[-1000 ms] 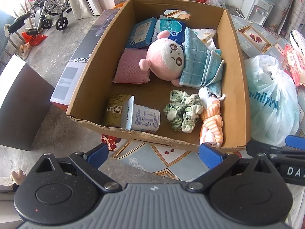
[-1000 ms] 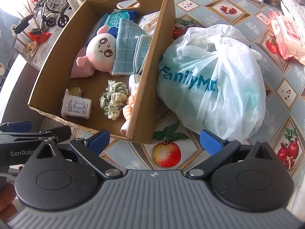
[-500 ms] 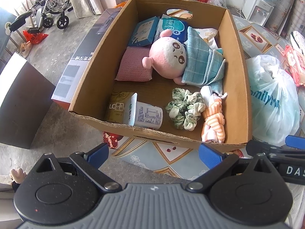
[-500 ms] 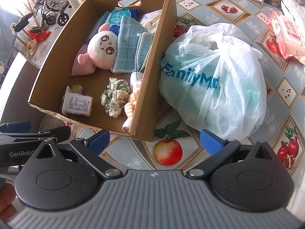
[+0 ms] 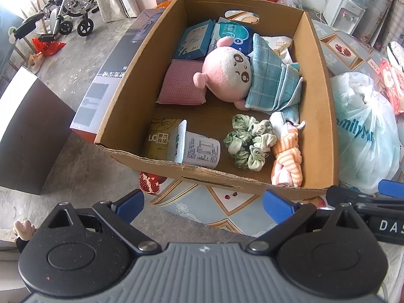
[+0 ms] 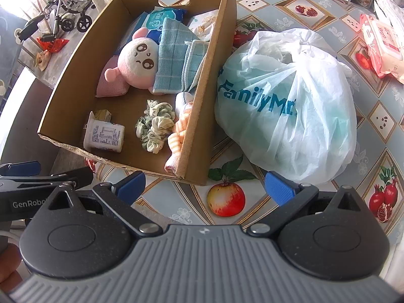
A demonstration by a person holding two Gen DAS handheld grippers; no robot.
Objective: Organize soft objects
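Over on the left, past the table's edge, a wheelchair (image 5: 68, 10) sits on the grey floor. A cardboard box (image 5: 121, 101) rests open on the table (image 6: 315, 12), which wears a fruit-patterned cloth. The left gripper (image 5: 203, 202) hangs just short of the box's near wall, its blue fingers (image 5: 131, 203) spread wide with nothing between them.

Inside the box, starting from the left wall: a pink knitted pad (image 5: 180, 85) lies flat, with a yellow packet (image 5: 157, 136) in the near corner and a white yogurt cup (image 5: 197, 146) on its side touching that packet. Behind the pad stand a blue tissue box (image 5: 193, 39) and a blue wipes pack (image 5: 231, 31) against the far wall. A pink plush doll (image 5: 226, 75) lies on its back mid-box, its head partly on the pad, its body covered by a folded blue checked towel (image 5: 269, 82). Nearer, a green scrunchie (image 5: 248, 142) sits on the box floor, and just beside it an orange striped cloth (image 5: 287, 156) lies along the right wall.

Outside that wall, a knotted white plastic bag (image 6: 290, 106) printed in teal leans against the box. The right gripper (image 6: 204, 185) hovers over a printed apple near the box's corner, fingers (image 6: 279, 188) likewise wide apart and empty. A pink wipes pack (image 6: 381, 40) lies far right
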